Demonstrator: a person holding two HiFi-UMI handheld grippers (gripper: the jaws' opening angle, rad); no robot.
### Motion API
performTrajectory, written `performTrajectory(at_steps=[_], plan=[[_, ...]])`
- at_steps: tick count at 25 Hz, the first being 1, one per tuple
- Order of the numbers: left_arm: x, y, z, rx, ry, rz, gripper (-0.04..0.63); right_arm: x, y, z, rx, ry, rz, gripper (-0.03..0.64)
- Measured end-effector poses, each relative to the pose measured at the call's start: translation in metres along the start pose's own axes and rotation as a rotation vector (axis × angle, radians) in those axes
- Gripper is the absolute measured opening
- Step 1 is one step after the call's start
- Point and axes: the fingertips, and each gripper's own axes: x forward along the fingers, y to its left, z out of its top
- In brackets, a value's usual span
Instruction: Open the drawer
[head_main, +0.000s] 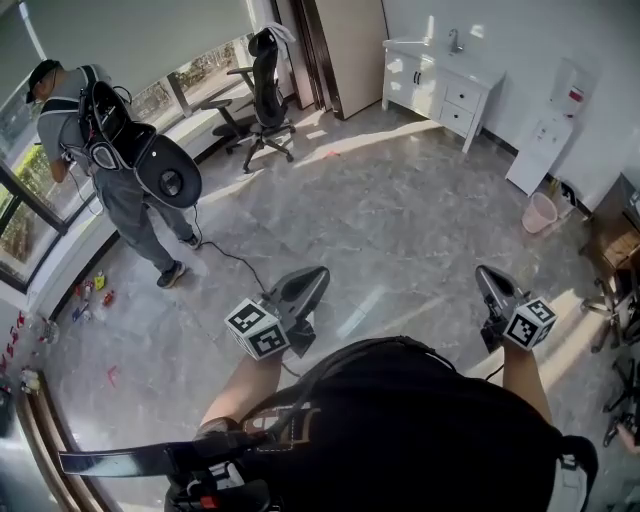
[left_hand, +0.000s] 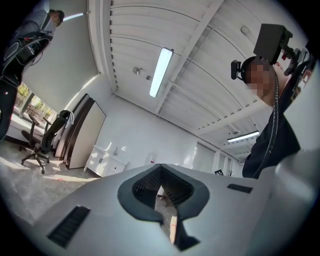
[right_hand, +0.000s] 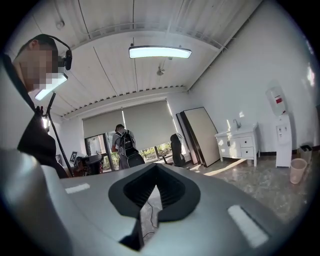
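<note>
A white cabinet (head_main: 440, 85) with drawers (head_main: 462, 97) and a sink on top stands against the far wall, well away from both grippers. It also shows small in the left gripper view as the cabinet (left_hand: 106, 161) and in the right gripper view as the cabinet (right_hand: 240, 145). My left gripper (head_main: 312, 280) and right gripper (head_main: 486, 278) are held out over the bare marble floor. The left gripper (left_hand: 161, 174) has its jaws together with nothing between them. So does the right gripper (right_hand: 156, 175).
A person with a backpack (head_main: 120, 150) stands by the window at the left, with a cable (head_main: 235, 258) trailing over the floor. A black office chair (head_main: 265, 85) is at the back. A pink bucket (head_main: 540, 212) and a white dispenser (head_main: 545, 150) stand at the right wall.
</note>
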Motion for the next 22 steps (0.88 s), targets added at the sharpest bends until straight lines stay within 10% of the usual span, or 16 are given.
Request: performTrajectory(at_steps=[12,22], plan=[[0.105,0.003,-0.022,0.009,0.056,-0.003,0.0,-0.01,-0.103,-0.001,0.068,-0.002,-0.01,0.002],[0.144,0.089,-0.008,-0.036,0.068,-0.11,0.0,0.05,-0.124,0.016,0.042,-0.008,-0.112,0.002]])
